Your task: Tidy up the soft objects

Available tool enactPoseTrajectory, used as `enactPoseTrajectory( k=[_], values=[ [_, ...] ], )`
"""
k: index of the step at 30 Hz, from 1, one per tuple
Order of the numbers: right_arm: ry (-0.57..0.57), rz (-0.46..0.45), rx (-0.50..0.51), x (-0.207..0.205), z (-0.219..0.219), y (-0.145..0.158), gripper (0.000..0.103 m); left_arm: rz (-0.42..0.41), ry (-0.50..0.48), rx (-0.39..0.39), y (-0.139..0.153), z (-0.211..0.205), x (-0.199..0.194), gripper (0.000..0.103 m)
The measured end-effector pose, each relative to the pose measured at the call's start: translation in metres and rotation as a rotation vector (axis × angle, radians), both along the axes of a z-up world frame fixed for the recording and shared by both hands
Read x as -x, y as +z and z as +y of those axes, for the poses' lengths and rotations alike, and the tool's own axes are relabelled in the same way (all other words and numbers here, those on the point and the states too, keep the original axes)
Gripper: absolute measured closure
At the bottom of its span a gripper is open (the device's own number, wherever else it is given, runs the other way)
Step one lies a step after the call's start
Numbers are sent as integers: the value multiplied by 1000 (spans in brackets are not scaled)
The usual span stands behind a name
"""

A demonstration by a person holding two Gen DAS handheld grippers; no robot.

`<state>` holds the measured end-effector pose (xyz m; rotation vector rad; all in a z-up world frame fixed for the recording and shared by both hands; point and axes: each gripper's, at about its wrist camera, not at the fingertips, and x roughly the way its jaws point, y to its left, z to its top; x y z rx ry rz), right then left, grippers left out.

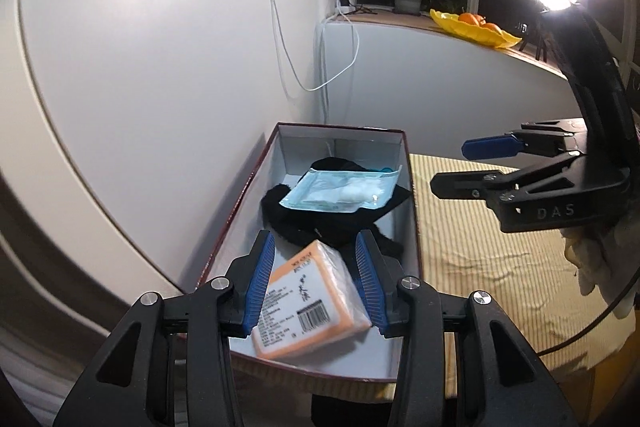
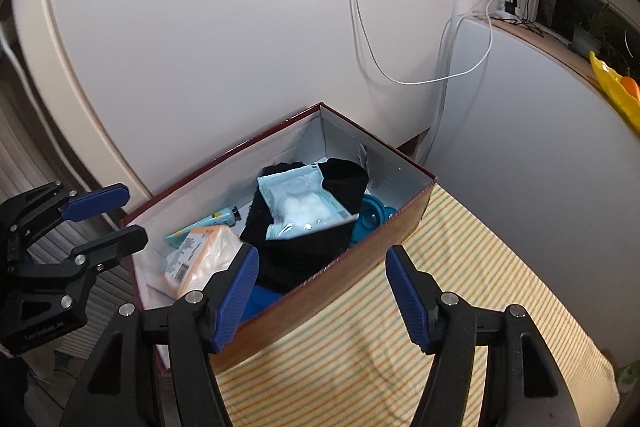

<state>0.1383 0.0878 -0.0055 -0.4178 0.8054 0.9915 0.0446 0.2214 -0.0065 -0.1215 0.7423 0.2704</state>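
Right wrist: box (image 2: 352, 263) on striped cloth (image 2: 460, 287), white walls (image 2: 240, 27).

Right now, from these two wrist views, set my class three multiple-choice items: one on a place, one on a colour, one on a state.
1. Where does the pale blue sealed pouch lie?
A. on the striped cloth
B. on the black fabric inside the box
C. on the window sill

2. What colour is the wrapped packet at the box's near end?
A. orange
B. green
C. purple

3. How do the left gripper's jaws stand?
A. shut on the packet
B. shut on the box wall
C. open, holding nothing

Answers: B, the pouch rests on the black fabric in the box; A, its wrapper is orange; C, gaps show beside both pads.
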Motion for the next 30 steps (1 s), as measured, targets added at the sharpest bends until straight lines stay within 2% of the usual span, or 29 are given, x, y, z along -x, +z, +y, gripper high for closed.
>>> enactPoseTrajectory(
  k=[6,9,13,16,19,24,26,30],
  values=[
    [-8,-48,-39,27,-27,6,36,-41,21,45,-1,-13,17,62],
    [-13,-76,-58,41,-42,8,33,-64,35,41,-2,-24,27,61],
    [-31,-89,-89,57,-58,7,28,-96,42,58,-2,-37,39,51],
    [-44,-122,-98,70,-67,5,27,-130,63,55,2,-45,50,50],
    [-50,-129,-106,80,-75,0,24,-144,80,53,2,-52,61,42],
    [-88,-130,-143,96,-95,-6,24,-120,86,30,-3,-63,74,38],
    [-105,-143,-151,102,-103,-8,23,-123,100,36,-5,-64,80,31],
    [-138,-148,-173,113,-117,-11,23,-127,130,22,-9,-69,90,30]
  ],
)
